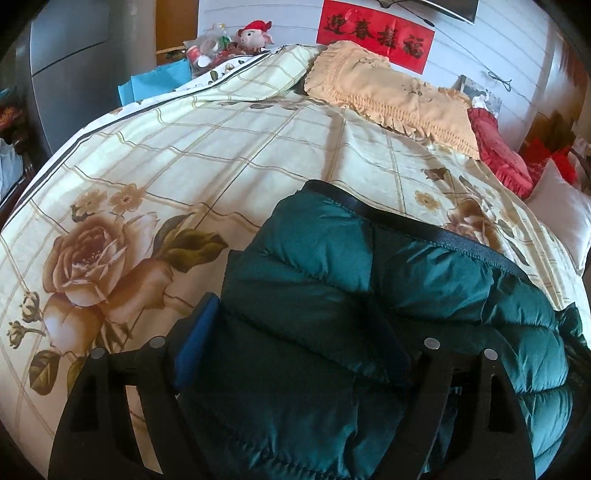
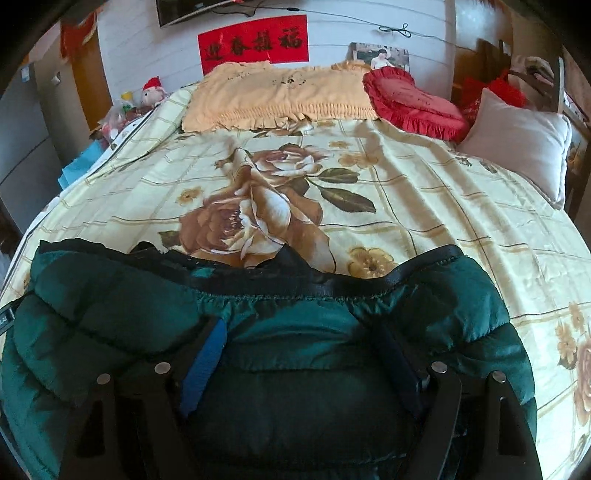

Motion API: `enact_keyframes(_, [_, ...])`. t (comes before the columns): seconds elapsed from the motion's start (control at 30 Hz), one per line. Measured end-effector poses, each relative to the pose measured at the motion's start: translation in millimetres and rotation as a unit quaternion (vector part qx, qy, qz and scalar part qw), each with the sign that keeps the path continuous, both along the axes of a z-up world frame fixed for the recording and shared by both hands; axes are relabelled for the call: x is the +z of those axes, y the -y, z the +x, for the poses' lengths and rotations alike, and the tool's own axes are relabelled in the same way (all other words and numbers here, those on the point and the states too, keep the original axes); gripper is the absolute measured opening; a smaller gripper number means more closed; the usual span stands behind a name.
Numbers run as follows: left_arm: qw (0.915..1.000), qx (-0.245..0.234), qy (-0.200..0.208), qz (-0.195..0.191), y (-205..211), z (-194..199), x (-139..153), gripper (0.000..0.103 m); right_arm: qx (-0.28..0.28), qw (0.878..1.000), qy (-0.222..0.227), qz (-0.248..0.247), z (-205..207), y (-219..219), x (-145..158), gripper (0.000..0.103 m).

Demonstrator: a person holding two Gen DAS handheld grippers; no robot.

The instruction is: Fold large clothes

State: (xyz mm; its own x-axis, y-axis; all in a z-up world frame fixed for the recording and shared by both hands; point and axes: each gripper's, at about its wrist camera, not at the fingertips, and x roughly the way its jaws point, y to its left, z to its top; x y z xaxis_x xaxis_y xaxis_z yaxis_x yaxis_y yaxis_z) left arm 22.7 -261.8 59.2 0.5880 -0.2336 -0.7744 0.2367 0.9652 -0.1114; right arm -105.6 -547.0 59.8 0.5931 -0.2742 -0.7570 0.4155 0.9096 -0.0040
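A dark green puffer jacket (image 1: 369,295) with a black hem band lies bunched on the floral bedspread (image 1: 184,158); it also shows in the right wrist view (image 2: 295,325). My left gripper (image 1: 295,332) has its blue-padded fingers (image 1: 195,343) spread wide, with a thick fold of the jacket filling the gap between them. My right gripper (image 2: 306,354) also has its fingers (image 2: 207,365) wide apart around a bulge of the jacket just below the hem band. Whether either gripper is pinching the fabric cannot be told.
The bedspread (image 2: 406,192) stretches ahead. A peach frilled pillow (image 2: 277,96), a red heart cushion (image 2: 413,99) and a pale pillow (image 2: 521,140) lie at the headboard. A plush toy (image 1: 255,33) and clutter sit at the far left. A grey cabinet (image 1: 66,74) stands left.
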Motion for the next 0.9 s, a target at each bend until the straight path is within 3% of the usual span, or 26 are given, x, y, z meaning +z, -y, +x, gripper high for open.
enact_keyframes(0.17, [0.9999,0.003,0.009,0.004,3,-2,-2,0.085,-0.005,1.000,0.004,-0.008,-3,-2,2,0.080])
enact_keyframes(0.3, [0.9998,-0.002,0.016,0.007,0,-7,3,0.085,-0.015,0.999,0.041,-0.005,-34,-13,27,0.079])
enact_keyframes(0.4, [0.9992,-0.011,0.036,0.016,-6,-21,23,0.085,-0.002,0.998,0.058,0.010,-60,-21,45,0.080])
enact_keyframes(0.5, [0.9980,-0.022,0.058,0.001,-12,-38,41,0.085,0.015,0.999,0.048,-0.008,-85,-30,54,0.080])
enact_keyframes(0.67, [0.9964,-0.053,0.066,-0.002,-1,-56,50,0.085,0.009,0.999,0.041,-0.020,-97,-29,51,0.080])
enact_keyframes(0.9, [0.9974,-0.064,0.030,0.017,21,-47,23,0.085,-0.014,0.999,0.027,-0.038,-75,-17,33,0.082])
